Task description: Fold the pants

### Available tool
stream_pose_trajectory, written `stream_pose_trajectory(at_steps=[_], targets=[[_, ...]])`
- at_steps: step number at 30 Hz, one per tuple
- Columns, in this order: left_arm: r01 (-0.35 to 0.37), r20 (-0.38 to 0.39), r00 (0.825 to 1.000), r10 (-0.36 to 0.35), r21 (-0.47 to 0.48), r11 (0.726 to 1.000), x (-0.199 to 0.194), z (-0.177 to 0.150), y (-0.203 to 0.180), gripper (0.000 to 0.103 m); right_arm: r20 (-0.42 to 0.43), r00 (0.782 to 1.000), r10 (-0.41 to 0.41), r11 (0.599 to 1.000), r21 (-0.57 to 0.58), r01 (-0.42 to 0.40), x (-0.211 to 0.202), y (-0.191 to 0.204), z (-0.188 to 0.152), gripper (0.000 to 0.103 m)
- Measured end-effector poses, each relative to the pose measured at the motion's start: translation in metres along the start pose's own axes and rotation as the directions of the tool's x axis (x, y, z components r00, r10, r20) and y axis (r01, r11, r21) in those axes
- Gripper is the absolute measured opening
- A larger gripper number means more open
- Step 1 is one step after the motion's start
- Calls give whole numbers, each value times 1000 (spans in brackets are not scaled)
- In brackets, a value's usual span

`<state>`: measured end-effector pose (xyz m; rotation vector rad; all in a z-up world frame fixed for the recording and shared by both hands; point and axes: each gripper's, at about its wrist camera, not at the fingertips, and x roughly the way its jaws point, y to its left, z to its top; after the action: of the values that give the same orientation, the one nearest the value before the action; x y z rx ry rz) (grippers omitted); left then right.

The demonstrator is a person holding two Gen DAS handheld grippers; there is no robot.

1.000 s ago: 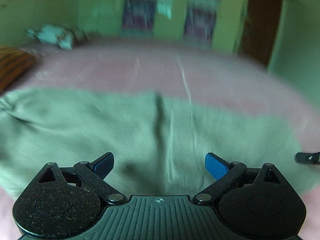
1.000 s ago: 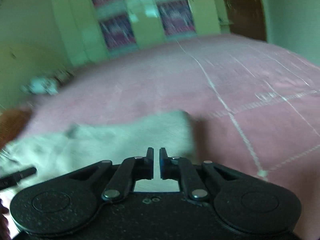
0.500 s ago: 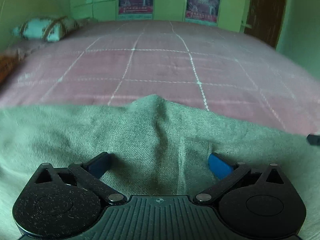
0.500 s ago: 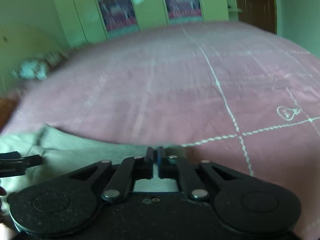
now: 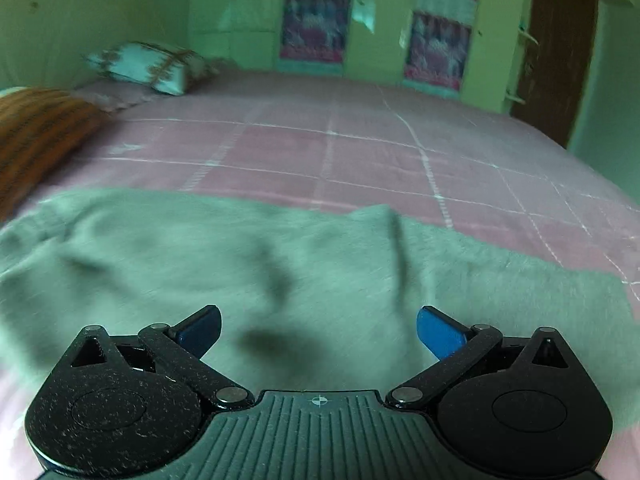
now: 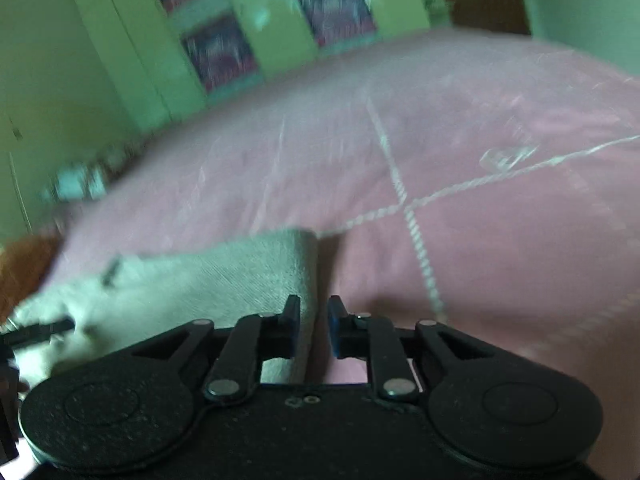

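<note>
Left gripper low over grey-green pants spread across pink bed, fingers wide apart, released; right gripper at pants' right edge, fingers slightly parted around the cloth.

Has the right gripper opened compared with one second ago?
Yes. The right gripper now shows a wider gap, straddling the right edge of the pants; against the bedsheet's white seam it sits further left.
</note>
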<state>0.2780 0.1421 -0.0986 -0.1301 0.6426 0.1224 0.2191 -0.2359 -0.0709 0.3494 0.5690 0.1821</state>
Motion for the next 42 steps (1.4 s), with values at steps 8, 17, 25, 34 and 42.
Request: stream_pose_trajectory(at_steps=[8, 17, 25, 34, 42], targets=[[-3, 44, 999, 4, -19, 1000, -56, -39, 52, 103, -65, 998, 21, 995, -91, -27, -25, 18, -40, 15], [57, 109, 994, -4, -488, 871, -43, -41, 188, 103, -84, 996, 28, 989, -146, -40, -34, 32, -49, 15], [300, 266, 951, -157, -677, 672, 38, -40, 260, 88, -92, 996, 20, 982, -185, -37, -34, 70, -43, 16], [346, 357, 927, -112, -705, 620, 46, -72, 281, 32, -155, 973, 171, 921, -325, -213, 34, 195, -36, 17], [318, 327, 938, -118, -672, 668, 39, -69, 277, 34, -262, 965, -25, 713, -681, -166, 79, 262, -91, 20]])
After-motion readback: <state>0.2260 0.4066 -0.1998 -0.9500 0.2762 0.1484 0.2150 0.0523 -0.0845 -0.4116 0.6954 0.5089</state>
